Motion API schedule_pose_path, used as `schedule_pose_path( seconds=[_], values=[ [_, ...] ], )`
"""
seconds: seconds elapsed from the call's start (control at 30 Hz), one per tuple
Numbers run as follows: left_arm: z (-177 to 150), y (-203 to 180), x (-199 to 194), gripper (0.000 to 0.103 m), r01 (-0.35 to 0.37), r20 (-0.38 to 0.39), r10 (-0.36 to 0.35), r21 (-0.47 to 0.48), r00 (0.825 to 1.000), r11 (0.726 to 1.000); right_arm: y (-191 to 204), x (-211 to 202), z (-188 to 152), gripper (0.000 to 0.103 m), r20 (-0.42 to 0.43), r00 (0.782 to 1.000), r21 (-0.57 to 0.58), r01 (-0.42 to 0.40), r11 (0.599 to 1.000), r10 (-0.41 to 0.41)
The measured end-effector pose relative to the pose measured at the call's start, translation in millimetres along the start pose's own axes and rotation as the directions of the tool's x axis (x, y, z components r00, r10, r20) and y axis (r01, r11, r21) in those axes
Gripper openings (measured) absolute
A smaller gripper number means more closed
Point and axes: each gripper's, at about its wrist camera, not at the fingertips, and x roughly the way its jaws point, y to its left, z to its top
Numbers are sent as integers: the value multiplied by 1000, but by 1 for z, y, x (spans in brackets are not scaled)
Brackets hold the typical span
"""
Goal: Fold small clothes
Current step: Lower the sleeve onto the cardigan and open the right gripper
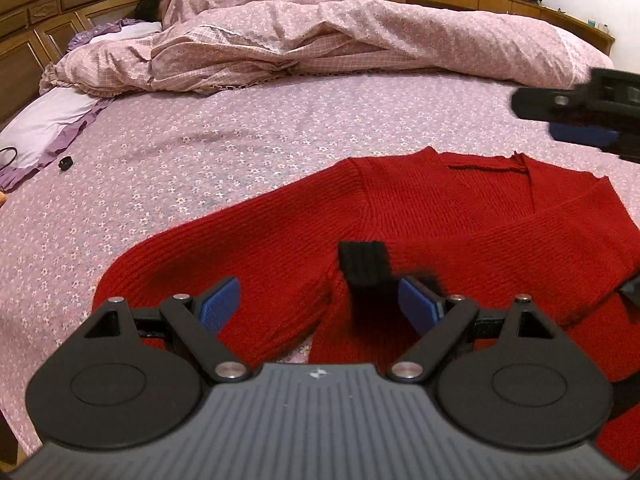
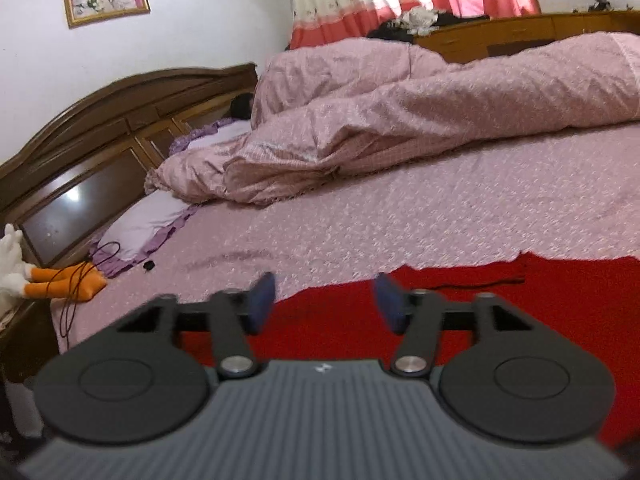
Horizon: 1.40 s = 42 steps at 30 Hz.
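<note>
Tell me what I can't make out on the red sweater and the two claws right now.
- Red sweater: hem and right side, cut off by the left wrist view's edge and hidden by the left claw body.
- Black cuff: its lower end, lost in shadow between the open fingers.
- Right claw: blurred in its own view; the sweater beneath is smeared, folds unreadable.
- Small black object on the sheet: too small to identify.

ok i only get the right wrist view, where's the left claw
Observer: The left claw hangs open over the sweater's near edge.
Operator: anything in it
Observer: No. A black cuff lies just ahead of it, not pinched.
Operator: sleeves folded in yet
Observer: One sleeve lies across the front; the other sleeve is spread out to the side.
</note>
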Motion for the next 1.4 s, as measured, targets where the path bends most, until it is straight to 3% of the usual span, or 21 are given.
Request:
schedule_pose_path(
  seconds=[0.3, 0.63, 1.17, 1.4],
  values=[
    [5, -18, 8, 89, 53, -4, -53, 10, 999, 999, -29, -37, -12, 63, -24, 991, -12, 130, 991, -130],
    [4, -27, 23, 89, 65, -26, -64, 36, 998, 997, -69, -62, -43, 63, -106, 952, 1, 289, 957, -287],
    [11, -31, 59, 89, 95, -85, -90, 53, 992, 994, -117, -53, -52, 61, -223, 909, -19, 357, 934, -352],
    [9, -31, 73, 89, 110, -89, -105, 46, 990, 993, -129, -47, -66, 60, -256, 903, 1, 358, 934, -346]
  ],
)
